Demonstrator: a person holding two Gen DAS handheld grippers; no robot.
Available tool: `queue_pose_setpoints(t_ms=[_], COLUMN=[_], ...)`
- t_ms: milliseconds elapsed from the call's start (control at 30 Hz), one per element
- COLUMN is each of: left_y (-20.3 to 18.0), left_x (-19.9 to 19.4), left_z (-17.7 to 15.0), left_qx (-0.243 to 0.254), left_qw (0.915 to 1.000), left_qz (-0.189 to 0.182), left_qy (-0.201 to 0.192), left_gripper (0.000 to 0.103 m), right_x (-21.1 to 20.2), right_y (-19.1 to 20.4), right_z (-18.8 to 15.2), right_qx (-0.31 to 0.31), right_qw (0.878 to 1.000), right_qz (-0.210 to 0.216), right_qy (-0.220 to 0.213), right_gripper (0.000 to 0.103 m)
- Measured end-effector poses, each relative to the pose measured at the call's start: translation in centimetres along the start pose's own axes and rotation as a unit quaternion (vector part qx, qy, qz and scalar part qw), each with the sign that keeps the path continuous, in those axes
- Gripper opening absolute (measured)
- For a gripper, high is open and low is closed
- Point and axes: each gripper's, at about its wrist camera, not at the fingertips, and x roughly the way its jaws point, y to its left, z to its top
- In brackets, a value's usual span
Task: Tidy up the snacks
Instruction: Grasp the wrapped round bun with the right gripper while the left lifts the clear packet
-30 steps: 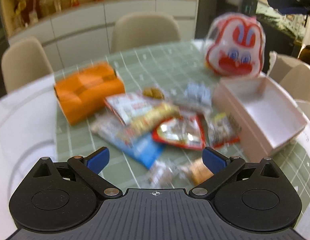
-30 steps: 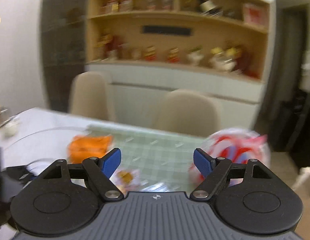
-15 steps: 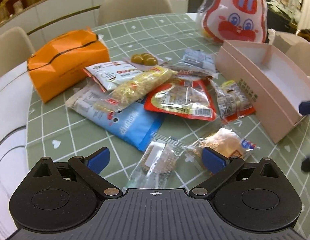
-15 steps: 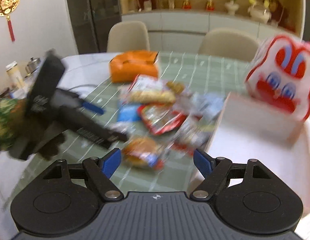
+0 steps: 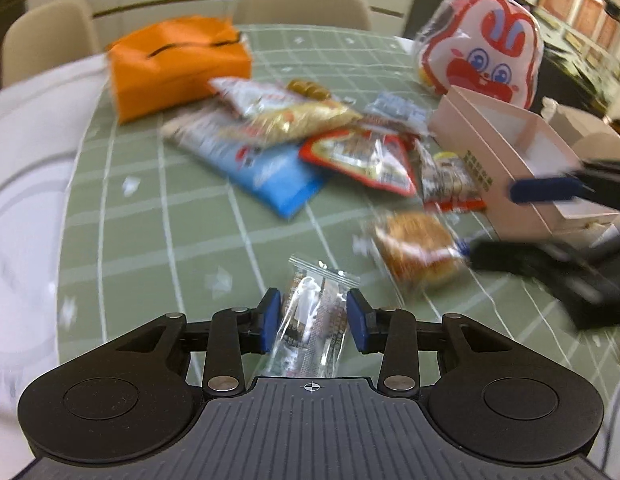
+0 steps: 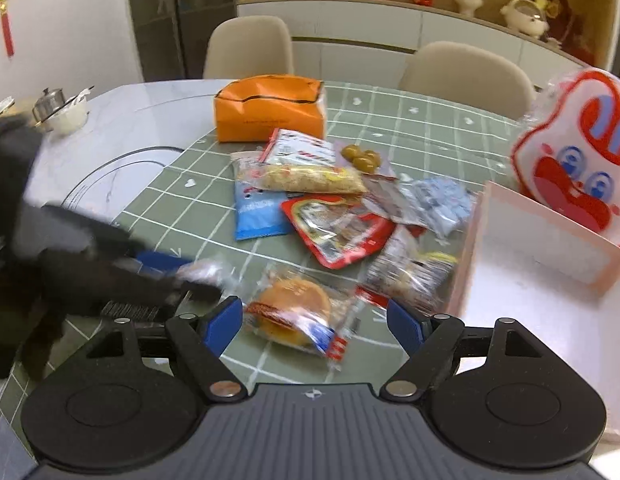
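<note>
My left gripper (image 5: 313, 322) is shut on a clear-wrapped snack packet (image 5: 310, 320), just above the green checked mat (image 5: 150, 200). It shows blurred at the left of the right wrist view (image 6: 162, 264). My right gripper (image 6: 314, 322) is open, its jaws on either side of a wrapped round bun (image 6: 290, 310) on the mat. That bun also shows in the left wrist view (image 5: 417, 250), with the right gripper (image 5: 505, 220) beside it. A pile of snack packets (image 6: 329, 208) lies beyond. An open pink box (image 6: 537, 260) stands at the right.
An orange bag (image 6: 270, 106) sits at the back of the mat. A red and white rabbit-face bag (image 6: 577, 156) stands behind the pink box. Two beige chairs (image 6: 465, 72) stand beyond the table. A metal pot (image 6: 50, 100) sits far left.
My left gripper has moved down and shut on the clear packet. My right gripper has moved down and in around the wrapped bun.
</note>
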Motion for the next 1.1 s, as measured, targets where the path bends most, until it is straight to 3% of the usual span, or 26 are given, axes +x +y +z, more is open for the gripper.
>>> queue_pose_setpoints(t_ms=[200, 367, 600, 700, 867, 1100], left_y=[-1.5, -1.9, -2.5, -2.9, -3.5, -4.2], left_x=[-2.1, -2.8, -3.9, -4.5, -5.3, -5.5], left_z=[-3.1, -4.0, -6.1, -7.2, -8.8, -9.1], left_qx=[-0.005, -0.017, -0.012, 0.001, 0.011, 0.012], left_qw=[0.9999, 0.9996, 0.9999, 0.9999, 0.9995, 0.9997], left_qz=[0.015, 0.023, 0.008, 0.002, 0.004, 0.016], left_qy=[-0.002, 0.002, -0.004, -0.012, -0.028, -0.016], left_gripper=[0.044, 0.045, 0.045, 0.045, 0.045, 0.045], right_x=[4.6, 7.1, 3.3, 0.8, -1.8, 1.0], right_y=[1.8, 2.2, 2.8, 2.8, 3.2, 3.1], right_z=[1.5, 1.2, -2.3, -4.6, -7.3, -6.4], right_qx=[-0.009, -0.005, -0.017, -0.017, -0.009, 0.059], right_qw=[0.999, 0.997, 0.997, 0.998, 1.0, 0.998], right_qz=[0.008, -0.019, 0.014, 0.029, -0.002, -0.032], right_qy=[0.032, 0.068, 0.078, 0.06, 0.01, 0.018], right_gripper=[0.08, 0.08, 0.077, 0.077, 0.081, 0.087])
